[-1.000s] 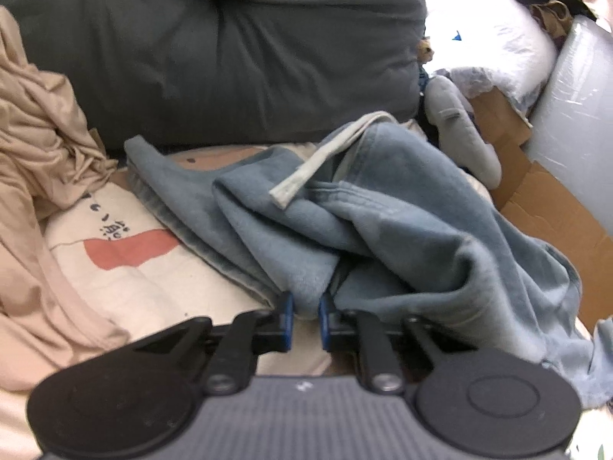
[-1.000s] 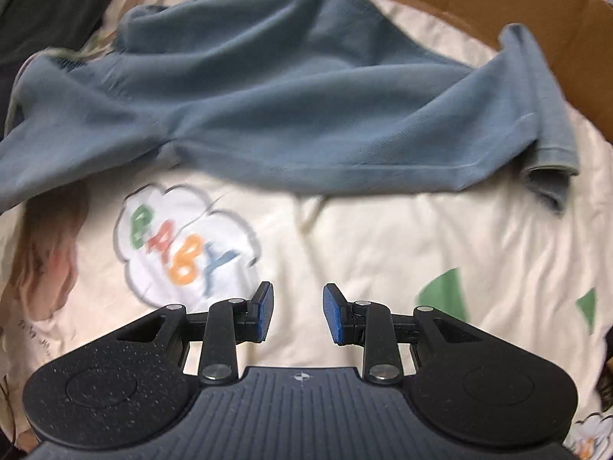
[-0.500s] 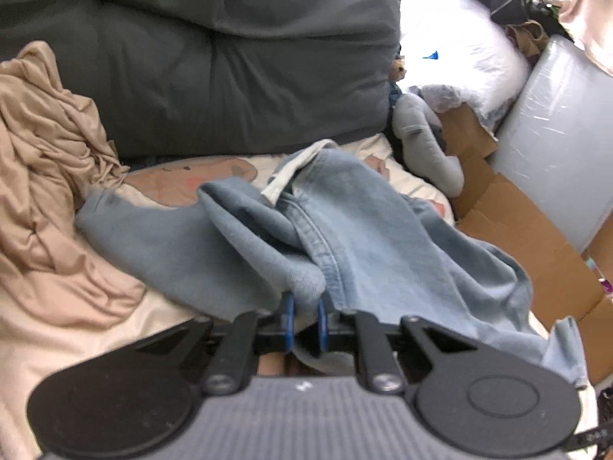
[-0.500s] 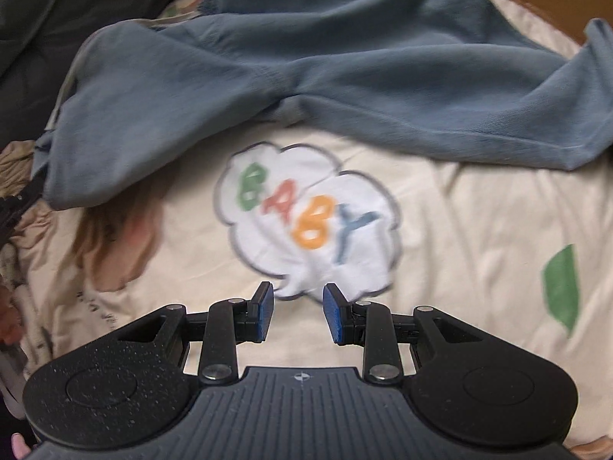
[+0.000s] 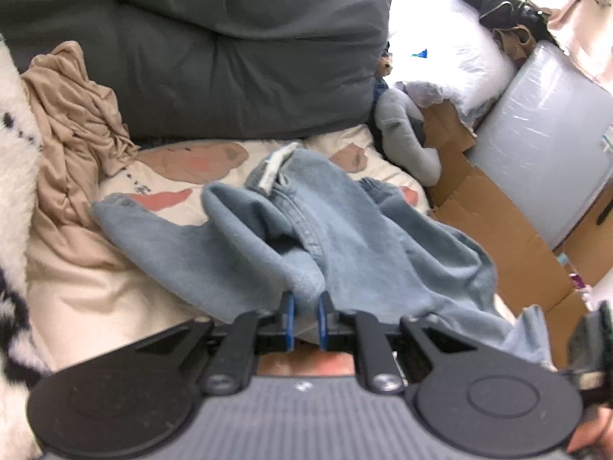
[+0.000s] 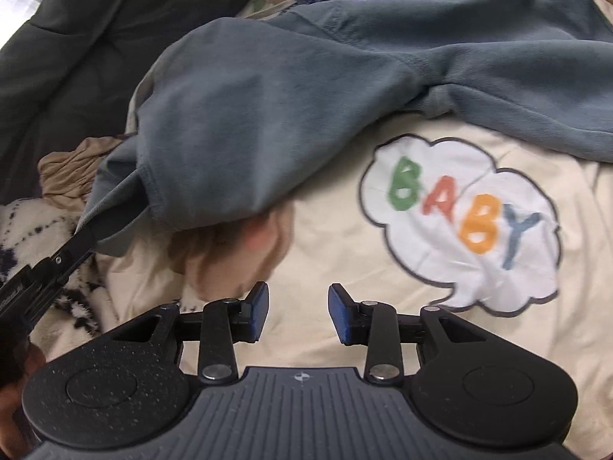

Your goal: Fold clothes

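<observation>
A blue sweatshirt (image 5: pixel 345 230) lies crumpled on a cream bedsheet (image 5: pixel 84 291). My left gripper (image 5: pixel 305 320) is shut on a fold of its edge, and the cloth rises from the sheet to the jaws. In the right wrist view the same sweatshirt (image 6: pixel 268 107) stretches across the top, one corner drawn down-left to the left gripper (image 6: pixel 86 230). My right gripper (image 6: pixel 298 316) hovers over bare sheet beside a "BABY" cloud print (image 6: pixel 463 222); its jaws are opening with nothing between them.
A dark grey duvet (image 5: pixel 214 50) lies behind the sweatshirt. A tan garment (image 5: pixel 72 122) is heaped at the left, beside a white furry blanket (image 5: pixel 11 153). Cardboard (image 5: pixel 498 222), a grey soft toy (image 5: pixel 406 134) and a wrapped mattress (image 5: pixel 544 145) are on the right.
My left gripper has pulled back and up with the sweatshirt fold, stretching the cloth. My right gripper has swung left over the sheet and its jaws have widened.
</observation>
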Available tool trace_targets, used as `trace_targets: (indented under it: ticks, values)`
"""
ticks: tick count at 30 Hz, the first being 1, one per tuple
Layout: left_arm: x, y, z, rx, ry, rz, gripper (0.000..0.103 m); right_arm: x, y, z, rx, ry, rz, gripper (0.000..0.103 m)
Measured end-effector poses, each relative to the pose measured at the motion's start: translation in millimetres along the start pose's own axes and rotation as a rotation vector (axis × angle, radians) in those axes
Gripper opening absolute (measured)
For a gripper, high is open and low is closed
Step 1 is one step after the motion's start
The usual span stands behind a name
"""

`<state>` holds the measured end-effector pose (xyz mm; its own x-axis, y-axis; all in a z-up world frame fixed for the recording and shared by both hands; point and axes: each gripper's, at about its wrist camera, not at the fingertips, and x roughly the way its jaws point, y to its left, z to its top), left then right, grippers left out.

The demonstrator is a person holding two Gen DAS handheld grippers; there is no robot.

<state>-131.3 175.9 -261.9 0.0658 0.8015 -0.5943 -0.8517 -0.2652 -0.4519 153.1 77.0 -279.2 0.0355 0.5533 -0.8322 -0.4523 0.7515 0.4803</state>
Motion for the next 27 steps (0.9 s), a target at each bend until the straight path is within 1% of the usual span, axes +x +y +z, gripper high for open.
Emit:
trace_targets:
  ticks: [5,7,9,16,20,21,24,27]
  values:
    - [-13.9,-16.5,-2.2,-0.008,0.029,-0.049,0.012,-1.0,12.1,-9.9,-0.025,0.008,0.053,0.042]
    - [-18.9,-23.4,-2.9,-0.012,0.043,-0.065,0.012,-3.3,17.5,-13.8,-0.046,0.010,0.079,0.043]
    - [-22.3,-28.8,-3.5,-0.021,0.053,-0.072,0.012,-5.3,22.1,-17.1,-0.065,0.012,0.105,0.048]
    - [-31.7,-47.7,-2.0,-0.023,0.091,-0.117,0.012,-9.7,36.7,-28.8,-0.102,0.010,0.190,0.050]
    - [-34.0,-63.0,4.9,-0.004,0.104,-0.158,0.012,-12.8,49.5,-35.7,-0.124,0.002,0.262,0.065]
    - [-34.2,-66.8,6.5,0.004,0.106,-0.169,0.012,-12.4,52.5,-37.5,-0.131,0.000,0.278,0.067]
    - [-33.1,-73.1,8.3,0.001,0.117,-0.194,0.012,-10.3,62.0,-40.6,-0.144,-0.004,0.315,0.069]
    - [-30.8,-76.3,5.1,-0.013,0.138,-0.217,0.012,-7.0,65.9,-40.4,-0.123,-0.026,0.317,0.069]
